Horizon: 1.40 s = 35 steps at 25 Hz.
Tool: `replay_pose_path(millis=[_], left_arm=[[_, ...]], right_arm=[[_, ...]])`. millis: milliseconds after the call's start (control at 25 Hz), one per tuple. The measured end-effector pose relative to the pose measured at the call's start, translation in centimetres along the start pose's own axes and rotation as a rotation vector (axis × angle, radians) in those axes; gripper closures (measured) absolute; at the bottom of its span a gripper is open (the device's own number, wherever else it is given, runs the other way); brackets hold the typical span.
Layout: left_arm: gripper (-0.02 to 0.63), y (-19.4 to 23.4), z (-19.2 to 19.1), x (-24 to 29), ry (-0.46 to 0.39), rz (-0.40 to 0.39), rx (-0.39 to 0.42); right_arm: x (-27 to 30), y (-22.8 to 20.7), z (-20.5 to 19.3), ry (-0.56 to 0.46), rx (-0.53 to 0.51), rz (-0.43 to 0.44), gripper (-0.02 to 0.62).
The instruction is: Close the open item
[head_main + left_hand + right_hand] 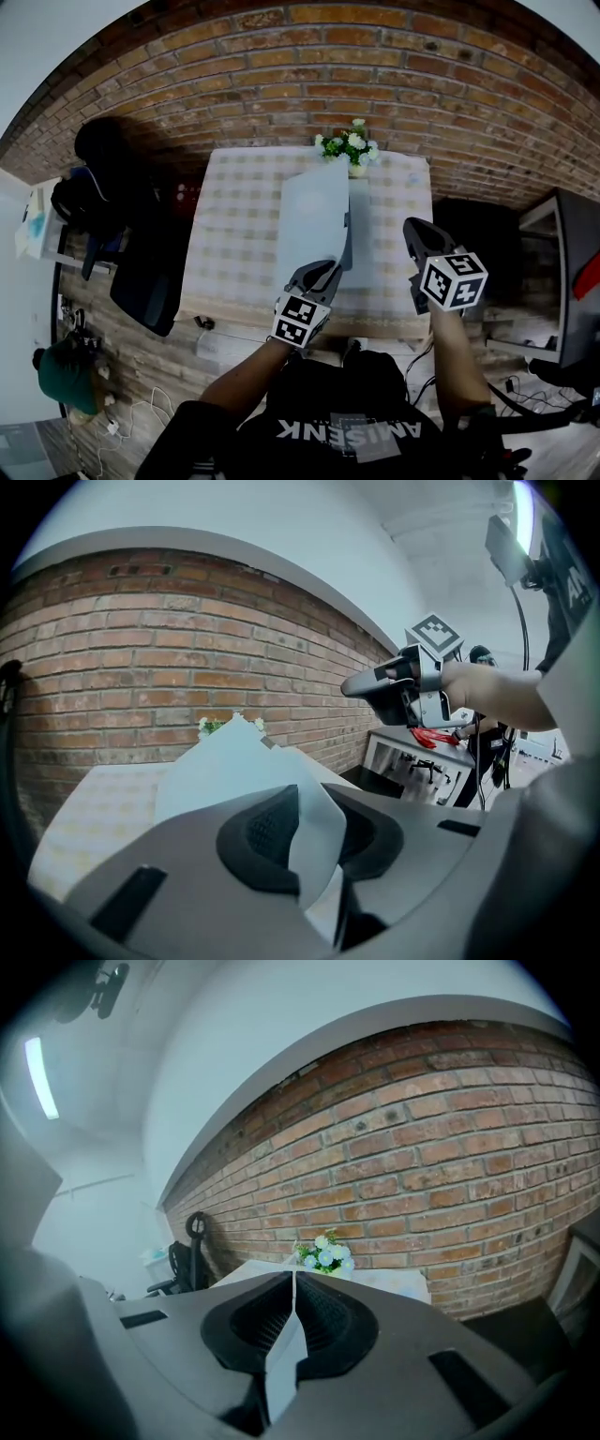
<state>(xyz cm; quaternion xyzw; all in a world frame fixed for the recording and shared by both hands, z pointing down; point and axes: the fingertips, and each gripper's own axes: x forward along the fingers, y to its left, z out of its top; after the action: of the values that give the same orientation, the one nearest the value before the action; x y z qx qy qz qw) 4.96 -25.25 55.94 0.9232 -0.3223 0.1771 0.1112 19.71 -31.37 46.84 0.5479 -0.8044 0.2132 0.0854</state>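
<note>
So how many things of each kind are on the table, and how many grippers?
Grippers: 2 (left gripper, right gripper)
Flower bunch: 1
Open pale item: 1
Total: 4

The open item's pale, thin cover (314,217) stands raised and tilted on the checked table (234,234).

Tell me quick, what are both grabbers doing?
Left gripper: fingers closed on the pale cover.
Right gripper: fingers closed, holding nothing.
</note>
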Motion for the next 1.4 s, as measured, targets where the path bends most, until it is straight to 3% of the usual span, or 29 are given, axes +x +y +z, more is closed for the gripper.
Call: replay_pose_path(millis=[520, 680, 760, 880, 1400], left_arm=[[0.541, -2.2, -2.3, 5.2, 0.078, -0.011, 0.01], [0.538, -2.4, -4.7, 7.2, 0.125, 0.003, -0.01], [0.537, -2.7, -5.7, 8.1, 0.148, 0.002, -0.009], [0.535, -2.9, -6.6, 9.0, 0.176, 0.004, 0.002], [0.518, -3.1, -8.3, 11.4, 0.229, 0.027, 0.025]], right_arm=[[5.3, -1.8, -4.8, 0.116, 0.006, 0.083, 0.551], [7.3, -2.8, -6.8, 0.168, 0.006, 0.107, 0.548], [8.3, -3.3, -8.1, 0.196, 0.007, 0.116, 0.531], [9.8, -3.6, -9.9, 0.237, 0.012, 0.13, 0.445], [14.9, -3.8, -15.1, 0.382, -0.011, 0.179, 0.382]])
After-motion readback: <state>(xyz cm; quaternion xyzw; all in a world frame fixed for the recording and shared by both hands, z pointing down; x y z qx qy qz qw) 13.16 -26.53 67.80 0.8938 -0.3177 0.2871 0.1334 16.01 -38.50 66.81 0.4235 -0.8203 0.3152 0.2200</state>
